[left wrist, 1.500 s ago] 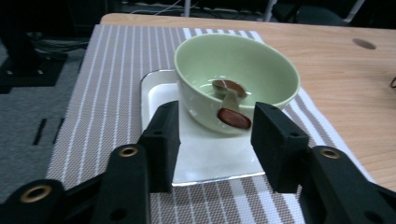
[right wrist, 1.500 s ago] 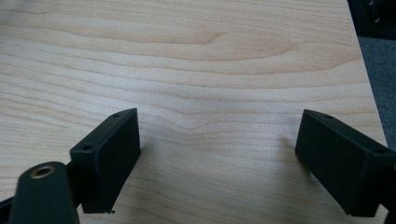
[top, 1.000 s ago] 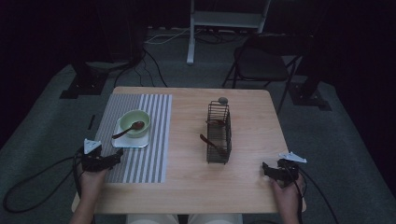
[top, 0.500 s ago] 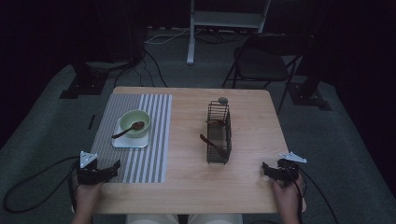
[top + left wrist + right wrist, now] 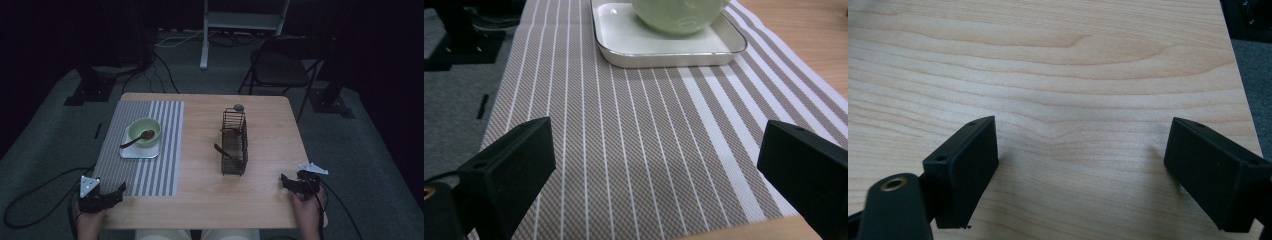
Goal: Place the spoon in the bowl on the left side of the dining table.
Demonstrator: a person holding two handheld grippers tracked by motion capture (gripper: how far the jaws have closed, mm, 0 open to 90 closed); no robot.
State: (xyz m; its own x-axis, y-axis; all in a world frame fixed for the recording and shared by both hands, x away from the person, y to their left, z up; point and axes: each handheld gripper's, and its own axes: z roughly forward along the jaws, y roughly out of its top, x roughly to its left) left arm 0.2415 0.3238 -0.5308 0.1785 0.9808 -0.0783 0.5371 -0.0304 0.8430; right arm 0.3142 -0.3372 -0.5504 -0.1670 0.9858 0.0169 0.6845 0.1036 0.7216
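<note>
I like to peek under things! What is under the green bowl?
The green bowl sits on a white square plate, which lies on the striped mat. A brown spoon rests in the bowl. The plate's middle is hidden beneath the bowl.

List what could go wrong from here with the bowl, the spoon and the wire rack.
1. The spoon leans over the rim of the bowl; a knock could flip it out.
2. The bowl sits on a small white tray on a placemat; dragging the mat might shift both.
3. The wire rack is tall and narrow, so it might tip.
</note>
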